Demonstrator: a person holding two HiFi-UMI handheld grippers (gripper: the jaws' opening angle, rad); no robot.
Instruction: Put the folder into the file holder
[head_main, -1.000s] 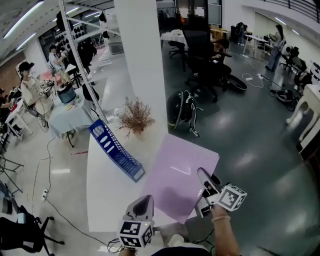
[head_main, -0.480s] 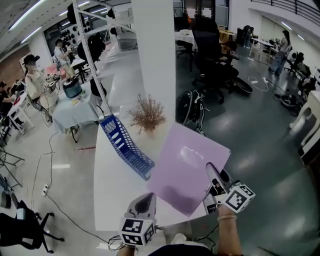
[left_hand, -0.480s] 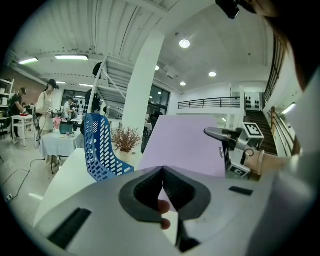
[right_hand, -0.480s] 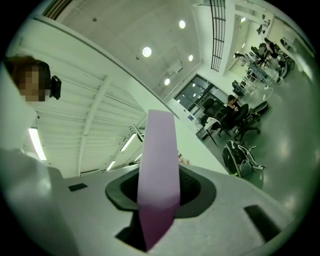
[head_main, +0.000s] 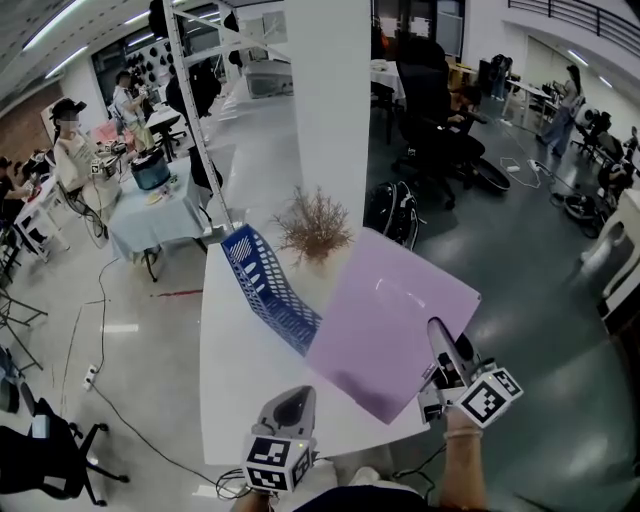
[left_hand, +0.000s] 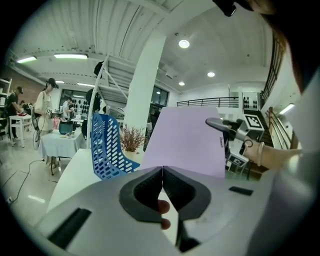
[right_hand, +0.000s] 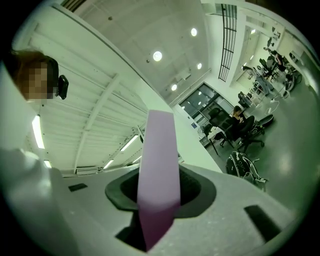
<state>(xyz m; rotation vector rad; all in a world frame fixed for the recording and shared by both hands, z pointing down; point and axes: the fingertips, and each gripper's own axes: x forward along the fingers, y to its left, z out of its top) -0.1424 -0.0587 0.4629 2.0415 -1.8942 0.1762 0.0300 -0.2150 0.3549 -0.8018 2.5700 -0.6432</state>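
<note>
Clamping the folder (head_main: 395, 320) by its edge, the right tongs (head_main: 436, 332) are holding it above the bench (head_main: 230, 380) — mid-carry, I judge. Left tongs (head_main: 290, 405) are sitting closed on nothing; the next move is calling for aligning it with the file holder (head_main: 268, 285).

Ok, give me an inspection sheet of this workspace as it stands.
Surface: white table, long and narrow, running up to the pillar.
Job's things: purple folder held tilted above the table; blue file holder on the table, nothing seen in it.
Clutter: dried plant at the pillar's foot.
Grippers: left claw shut, empty; right claw shut on the folder's edge.
Cables: cable on the floor left of the table.
Surroundings: office chairs, backpack, people at other tables.
</note>
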